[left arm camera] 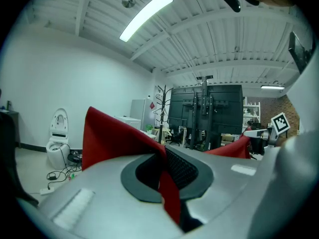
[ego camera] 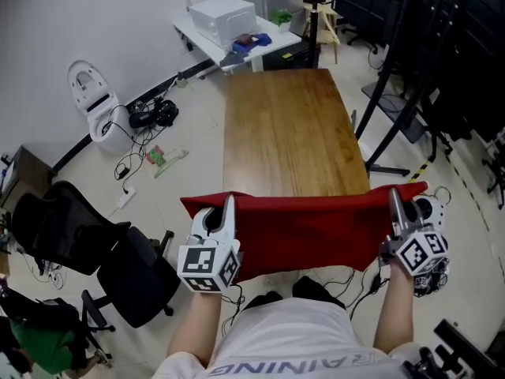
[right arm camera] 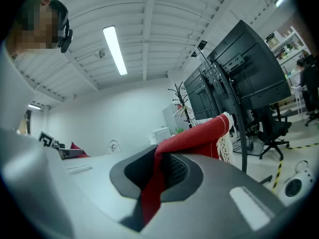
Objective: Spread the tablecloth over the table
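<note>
The red fabric tablecloth point(ego camera: 304, 231) is hanging stretched between the two grippers, with its upper hem lying along the near short edge of the long brown wooden table point(ego camera: 284, 117). The left gripper point(ego camera: 230, 202) is pinching the cloth's left corner, jaws closed on it. The right gripper point(ego camera: 392, 198) is clamping the lace-trimmed right corner likewise. A black office chair point(ego camera: 71, 227) is standing left of the table, and a black metal stand point(ego camera: 394, 109) is crowding its right side.

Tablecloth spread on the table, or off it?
Off: tablecloth hangs stretched between left tongs and right tongs, at the table's near end.
</note>
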Available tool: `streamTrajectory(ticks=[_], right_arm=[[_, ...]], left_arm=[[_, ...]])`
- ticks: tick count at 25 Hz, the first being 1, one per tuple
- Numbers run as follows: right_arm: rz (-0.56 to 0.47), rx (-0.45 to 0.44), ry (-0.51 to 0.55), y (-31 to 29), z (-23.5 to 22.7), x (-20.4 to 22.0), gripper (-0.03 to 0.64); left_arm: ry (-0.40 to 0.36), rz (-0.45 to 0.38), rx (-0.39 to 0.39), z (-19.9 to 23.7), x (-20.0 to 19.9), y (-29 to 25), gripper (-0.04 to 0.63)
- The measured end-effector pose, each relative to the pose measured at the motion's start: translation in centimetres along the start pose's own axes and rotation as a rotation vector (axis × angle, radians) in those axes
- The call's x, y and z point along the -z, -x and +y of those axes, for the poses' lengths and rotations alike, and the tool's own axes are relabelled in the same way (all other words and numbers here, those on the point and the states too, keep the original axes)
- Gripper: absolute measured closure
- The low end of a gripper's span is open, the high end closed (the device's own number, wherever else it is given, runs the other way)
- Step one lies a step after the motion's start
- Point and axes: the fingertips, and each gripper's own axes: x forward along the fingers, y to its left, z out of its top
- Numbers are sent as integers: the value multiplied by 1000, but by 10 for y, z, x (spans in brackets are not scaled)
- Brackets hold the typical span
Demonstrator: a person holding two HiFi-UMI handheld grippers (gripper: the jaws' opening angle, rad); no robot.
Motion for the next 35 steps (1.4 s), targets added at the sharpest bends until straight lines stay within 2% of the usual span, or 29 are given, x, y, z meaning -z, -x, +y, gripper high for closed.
streamTrajectory(ticks=[5, 11, 18, 21, 26, 32, 35], right_arm=[[46, -63, -28, -53, -30, -1, 595], [120, -114, -23, -113, -62, 15, 595], [192, -84, -58, -173, -85, 42, 595], [227, -72, -66, -201, -93, 54, 595], [282, -60, -6, -248, -105, 77, 595], [369, -22, -29, -290, -132, 112, 595], [405, -10, -38, -308, -142, 128, 595]], left_arm=[[-19, 19, -53, 5, -8, -43, 580], [-19, 49, -112, 22, 8, -101, 580], [-4, 111, -109, 58, 28, -171, 580], [-20, 130, -120, 73, 39, -198, 580], [-34, 160, -149, 97, 57, -233, 579], [-50, 222, -124, 118, 85, -288, 578], [-33, 267, -120, 130, 106, -315, 578]])
